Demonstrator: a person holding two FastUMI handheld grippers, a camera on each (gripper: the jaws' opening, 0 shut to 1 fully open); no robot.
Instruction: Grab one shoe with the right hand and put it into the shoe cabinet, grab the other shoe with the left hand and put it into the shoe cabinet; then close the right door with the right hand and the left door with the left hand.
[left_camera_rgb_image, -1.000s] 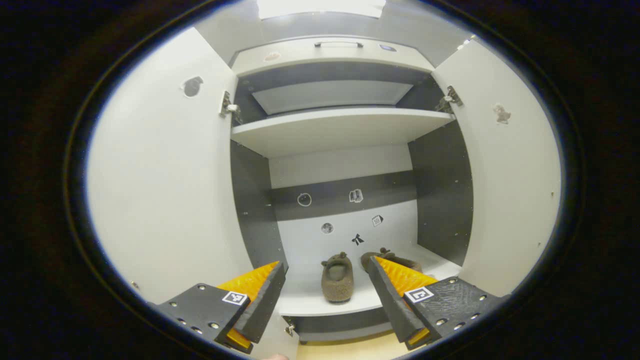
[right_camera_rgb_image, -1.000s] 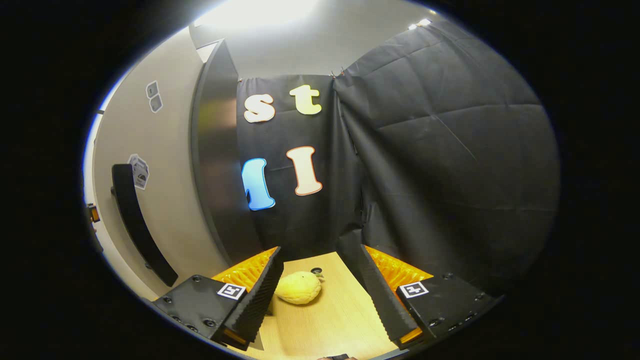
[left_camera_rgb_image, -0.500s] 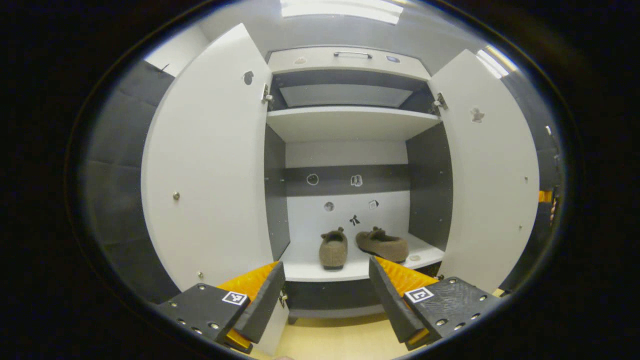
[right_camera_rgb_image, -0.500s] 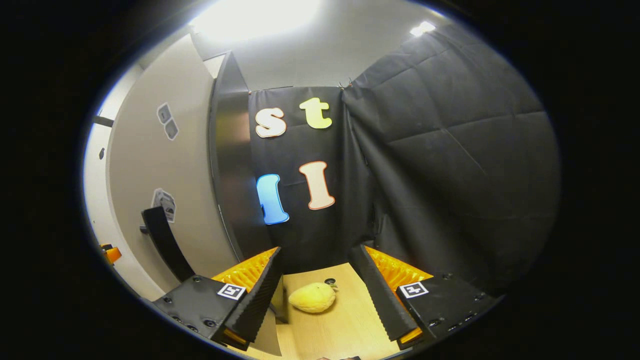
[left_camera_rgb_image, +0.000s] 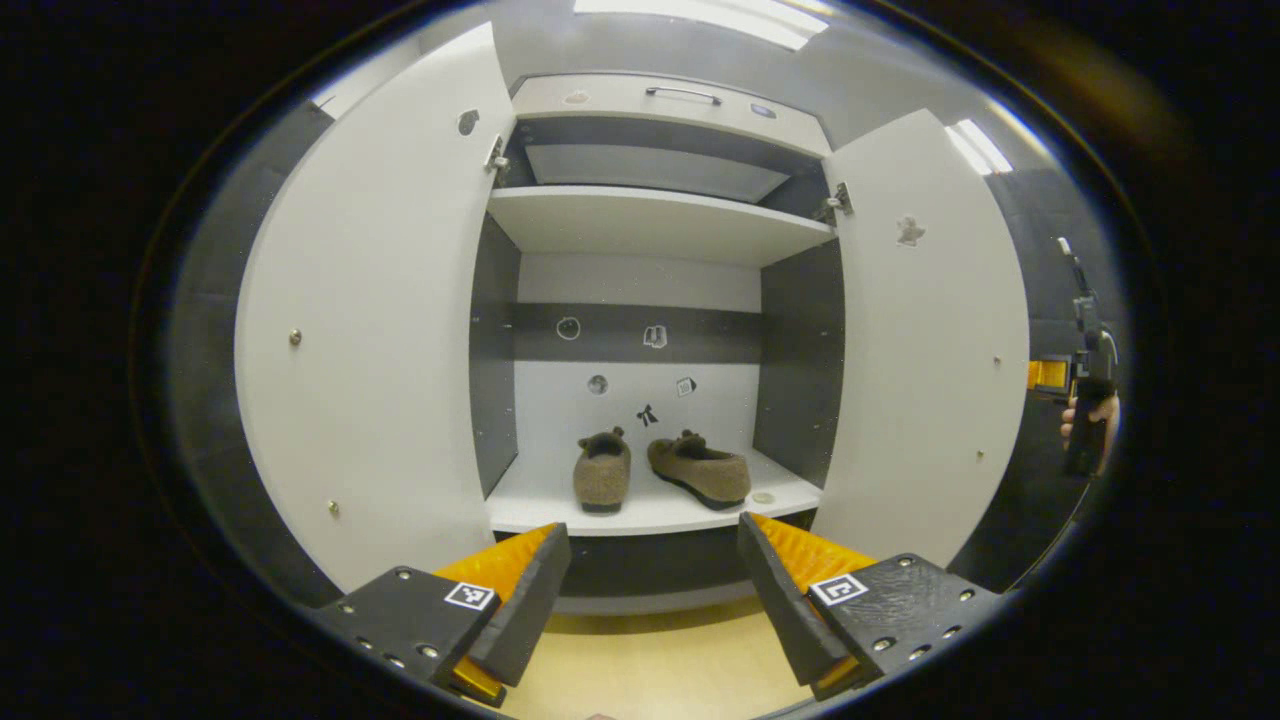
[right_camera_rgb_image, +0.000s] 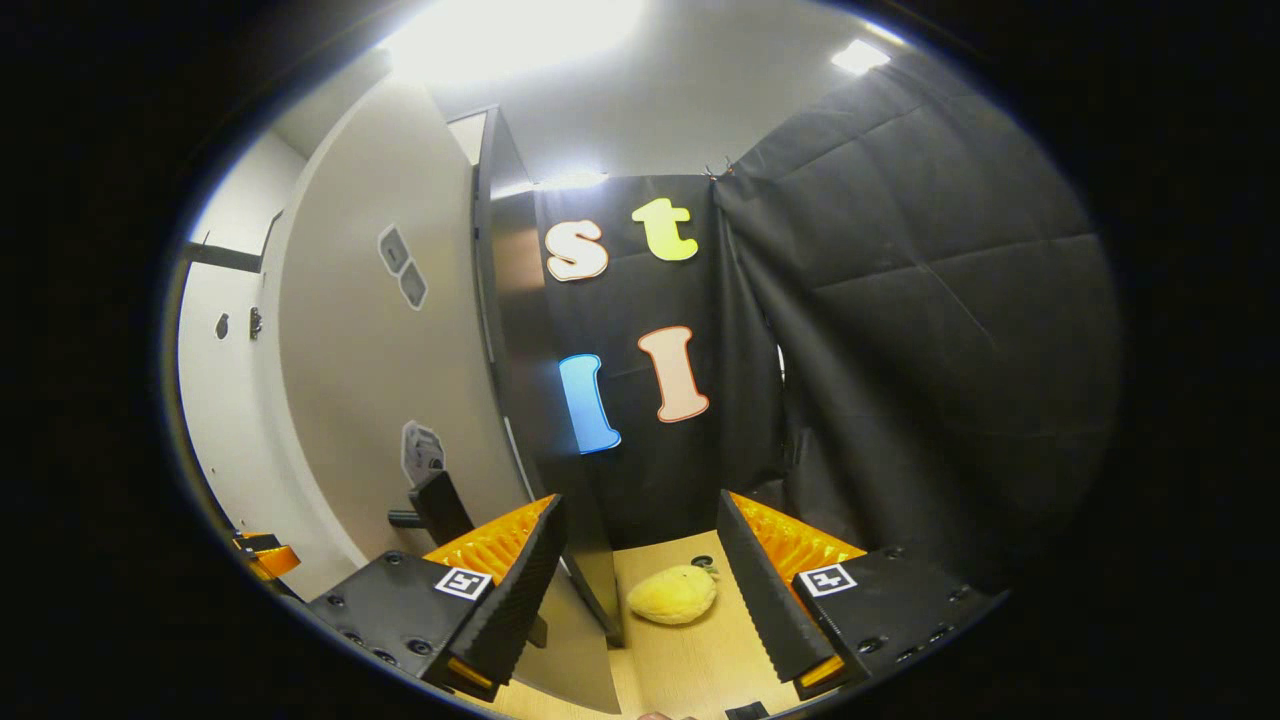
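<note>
— While both claws stand spread with nothing between their fingers, what is nearest in the left gripper view?

— The left claw (left_camera_rgb_image: 652, 580), released, over pale wooden floor (left_camera_rgb_image: 660, 680). Past it is the white two-door shoe cabinet (left_camera_rgb_image: 650, 225) with both doors swung wide: the white left door panel (left_camera_rgb_image: 370, 330) and the white right door panel (left_camera_rgb_image: 925, 340).

— And the shoes?

— Both are already in. The two brown fuzzy slippers sit on the cabinet's white lower shelf (left_camera_rgb_image: 640, 515): the left slipper (left_camera_rgb_image: 602, 472) with its heel toward the camera, the right slipper (left_camera_rgb_image: 700, 470) angled beside it, close but whether touching I cannot tell. I judge the shoe steps done, leaving the doors.

— Where is the right claw?

— In its own view the right claw (right_camera_rgb_image: 635, 585) is open and empty beside the right door (right_camera_rgb_image: 400, 380), with the door's black bar handle (right_camera_rgb_image: 440, 505) just left of its left finger. A yellow plush toy (right_camera_rgb_image: 672, 594) lies on the floor beyond, not part of the job. In the left gripper view, a hand (left_camera_rgb_image: 1090, 415) holds that device out past the right door.

— How will the door handle?

— Probably stiff, light, swinging freely on hinges; the smooth panel may slip. A push on the outer face near the free edge, or on the handle, should give best leverage.

— Risk?

— Swinging too hard so it bounces back.
</note>
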